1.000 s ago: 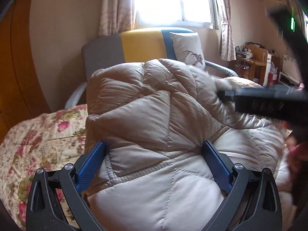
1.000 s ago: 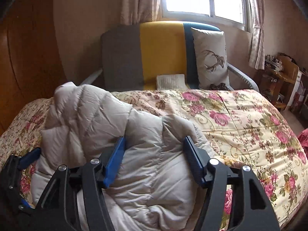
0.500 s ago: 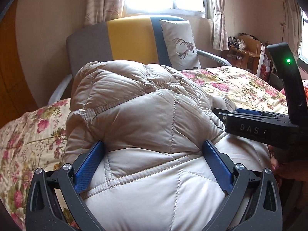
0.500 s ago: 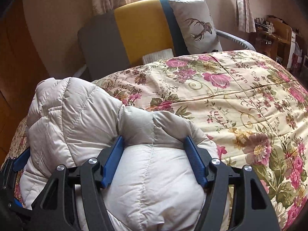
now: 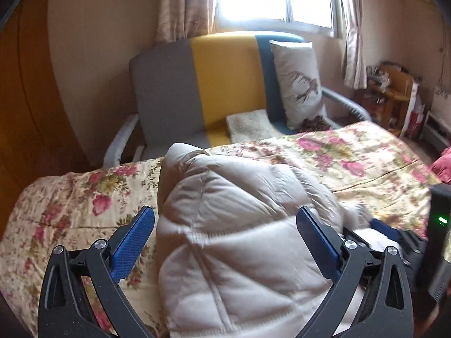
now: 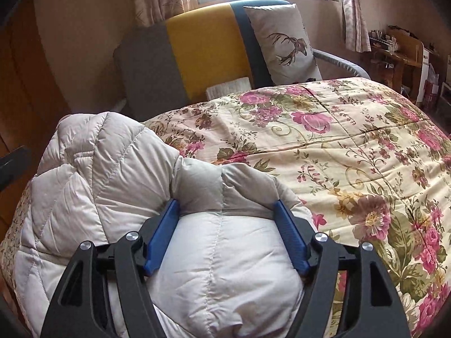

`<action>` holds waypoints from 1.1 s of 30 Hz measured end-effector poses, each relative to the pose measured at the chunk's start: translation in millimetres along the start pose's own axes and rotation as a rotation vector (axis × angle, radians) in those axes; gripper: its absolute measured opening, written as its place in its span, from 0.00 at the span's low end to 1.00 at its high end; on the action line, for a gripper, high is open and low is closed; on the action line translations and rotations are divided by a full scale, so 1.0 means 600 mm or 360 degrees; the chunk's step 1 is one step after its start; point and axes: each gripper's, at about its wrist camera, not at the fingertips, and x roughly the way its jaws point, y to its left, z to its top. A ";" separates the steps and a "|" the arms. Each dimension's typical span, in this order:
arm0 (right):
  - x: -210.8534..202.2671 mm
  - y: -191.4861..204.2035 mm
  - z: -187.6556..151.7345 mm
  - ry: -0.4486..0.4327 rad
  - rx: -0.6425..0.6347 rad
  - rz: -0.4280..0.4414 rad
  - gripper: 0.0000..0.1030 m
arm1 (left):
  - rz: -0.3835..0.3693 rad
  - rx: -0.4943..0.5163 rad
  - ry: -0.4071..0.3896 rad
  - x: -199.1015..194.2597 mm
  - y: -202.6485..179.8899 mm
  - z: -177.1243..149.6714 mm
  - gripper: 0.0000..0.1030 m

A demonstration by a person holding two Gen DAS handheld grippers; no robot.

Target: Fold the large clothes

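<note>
A puffy beige quilted jacket (image 5: 239, 225) lies bundled on the floral bedspread (image 5: 352, 163). My left gripper (image 5: 225, 211) hovers over its near end, open. Its left pad is clear of the fabric and its right pad just brushes it. In the right wrist view the same jacket (image 6: 107, 169) bulges between the blue pads of my right gripper (image 6: 225, 204). Those jaws are opening, and both pads still dent the fabric. The right gripper's black body (image 5: 438, 225) with a green light shows at the right edge of the left wrist view.
Beyond the bed stands an armchair (image 6: 197, 45) in grey, yellow and blue with a deer-print cushion (image 6: 284, 42). A wooden wall panel (image 5: 25, 112) runs along the left. A cluttered wooden shelf (image 6: 400, 48) is at the back right. The bedspread (image 6: 352, 146) stretches to the right.
The jacket bundle has come down onto the bed. My left gripper has drawn back and up, and its pads have come off the fabric. The right gripper sank with its end.
</note>
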 end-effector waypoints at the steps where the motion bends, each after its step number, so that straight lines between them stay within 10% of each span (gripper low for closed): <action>1: 0.000 -0.001 0.000 0.0000 0.0003 0.0002 0.68 | 0.0038 0.0037 0.0054 0.024 -0.007 0.007 0.97; 6: 0.004 -0.006 0.002 0.0024 0.0038 -0.0005 0.68 | 0.0073 0.0049 0.0344 0.125 -0.012 -0.008 0.97; 16: 0.026 0.015 0.009 0.0066 -0.0025 -0.0126 0.69 | 0.0091 0.0075 0.0373 0.196 -0.005 -0.035 0.97; 24: 0.011 0.016 0.001 0.0001 -0.0063 -0.0068 0.71 | 0.0064 -0.0027 0.0229 0.110 0.015 -0.059 0.97; 33: -0.052 -0.003 0.002 -0.0013 0.0006 0.0068 0.98 | -0.0250 -0.0209 0.0126 -0.049 0.066 -0.168 0.97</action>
